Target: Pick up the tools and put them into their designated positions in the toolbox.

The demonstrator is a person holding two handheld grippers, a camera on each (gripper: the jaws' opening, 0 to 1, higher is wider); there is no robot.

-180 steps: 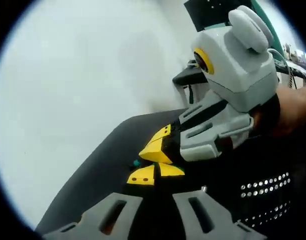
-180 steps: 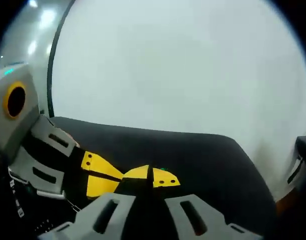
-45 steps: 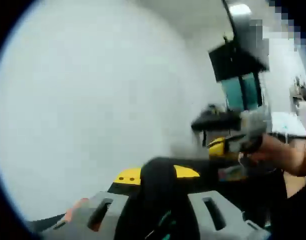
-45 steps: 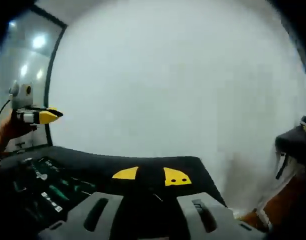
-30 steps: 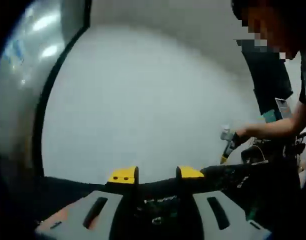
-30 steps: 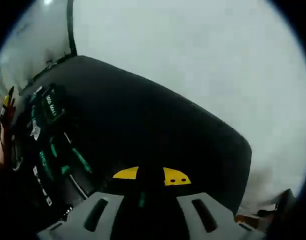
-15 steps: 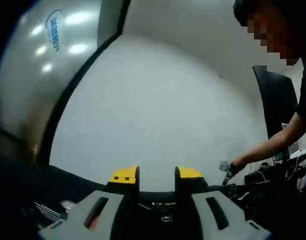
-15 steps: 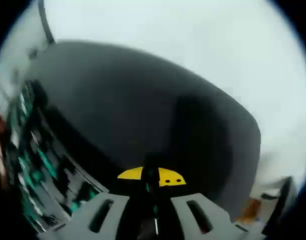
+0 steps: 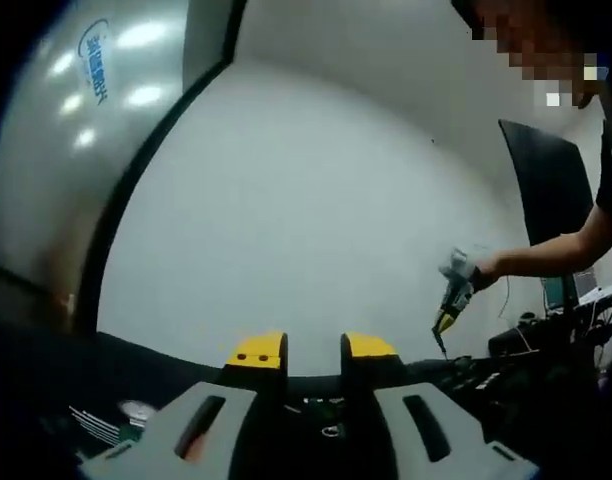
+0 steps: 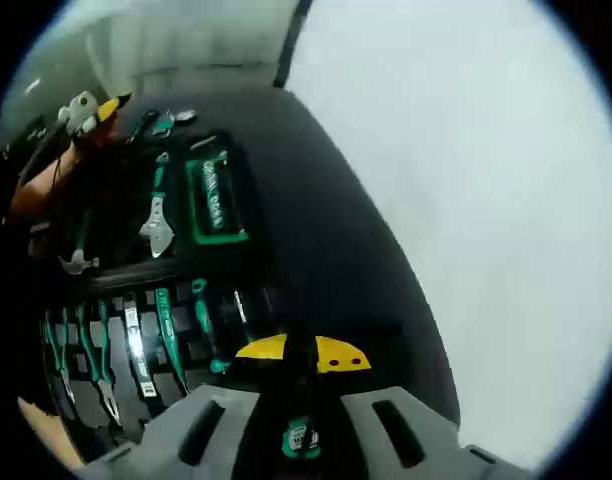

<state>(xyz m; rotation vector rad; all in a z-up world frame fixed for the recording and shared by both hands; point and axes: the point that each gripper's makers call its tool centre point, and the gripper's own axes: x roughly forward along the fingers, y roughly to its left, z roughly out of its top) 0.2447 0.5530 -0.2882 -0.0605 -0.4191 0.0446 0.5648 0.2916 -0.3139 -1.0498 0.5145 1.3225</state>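
The right tool (image 10: 298, 358) is closed on a green-handled screwdriver (image 10: 299, 432), whose handle lies between the grey fingers with its shaft running up to the yellow tips. Ahead of it lies the open toolbox (image 10: 316, 240), a black tray on the white tabletop (image 10: 486, 200). In the tray a row of green-handled screwdrivers (image 10: 164, 325) sits in slots just left of the tips, pliers (image 10: 104, 385) lie further left, an adjustable wrench (image 10: 156, 225) is above them, and a green socket holder (image 10: 218, 203) is beside the wrench. At the far corner the left tool (image 10: 96, 110) shows small with its yellow tips.

In the left gripper view the left tool (image 9: 313, 350) stands narrowly open with nothing between its yellow tips. It hangs over the dark edge of the toolbox (image 9: 46, 370). Far off at the right the right tool (image 9: 451, 300) points down over the tray.

The held screwdriver seems headed for a free slot in the row; I cannot tell which slot is free.

Risks, as I judge them:
1. The slots lie close together, so a slightly skewed approach could land the screwdriver across 2 slots or on a neighbour.
2. The grip is on the handle, so the shaft may swing and catch the foam edge.
3. Releasing before the handle seats could let it roll across the tray.
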